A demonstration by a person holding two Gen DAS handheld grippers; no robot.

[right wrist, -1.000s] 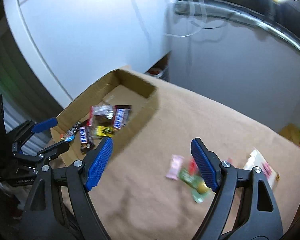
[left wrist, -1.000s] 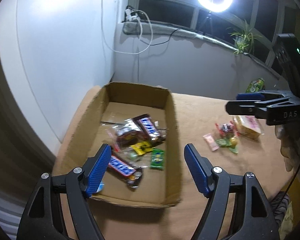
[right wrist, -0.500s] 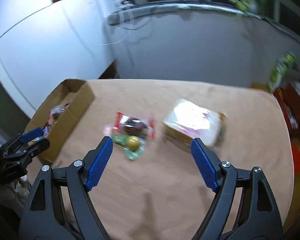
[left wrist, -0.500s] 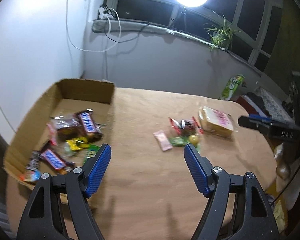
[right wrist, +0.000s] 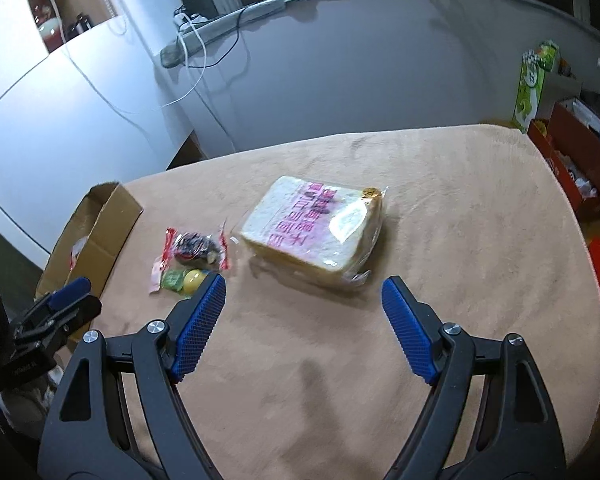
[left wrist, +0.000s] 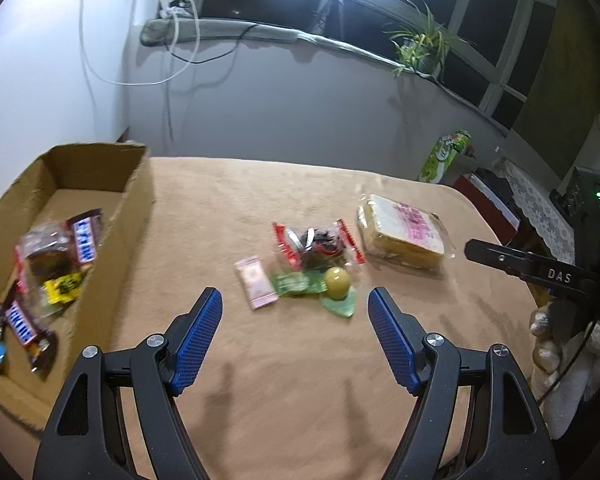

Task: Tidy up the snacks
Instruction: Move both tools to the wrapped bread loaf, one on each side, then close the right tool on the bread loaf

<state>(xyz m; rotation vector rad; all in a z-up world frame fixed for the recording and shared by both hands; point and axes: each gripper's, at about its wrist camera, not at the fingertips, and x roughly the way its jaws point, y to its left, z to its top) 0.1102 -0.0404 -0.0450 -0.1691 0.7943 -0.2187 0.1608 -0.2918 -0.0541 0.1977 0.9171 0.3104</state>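
Note:
A cardboard box [left wrist: 138, 192] at the table's left holds several candy bars [left wrist: 82, 238]. Mid-table lies a cluster: a pink packet [left wrist: 256, 282], a green wrapper [left wrist: 298, 283], a yellow-green ball [left wrist: 337, 278] and a clear red-edged bag [left wrist: 316, 242]. A wrapped bread loaf [left wrist: 404, 232] lies to their right. My left gripper [left wrist: 296, 336] is open and empty, just short of the cluster. My right gripper [right wrist: 304, 324] is open and empty, just short of the loaf [right wrist: 316, 226]. The box [right wrist: 100, 220] and the cluster [right wrist: 192, 256] show at the left of the right wrist view.
The table [left wrist: 300, 380] has a tan cloth. A green carton [left wrist: 444, 156] and red boxes [right wrist: 572, 160] stand off the table's far right. A white wall with cables runs behind. The right gripper's body [left wrist: 540, 272] shows at the right edge.
Both views have swung right, away from the box. My left gripper now faces the snack cluster. My right gripper has come closer to the bread loaf. Both stay open.

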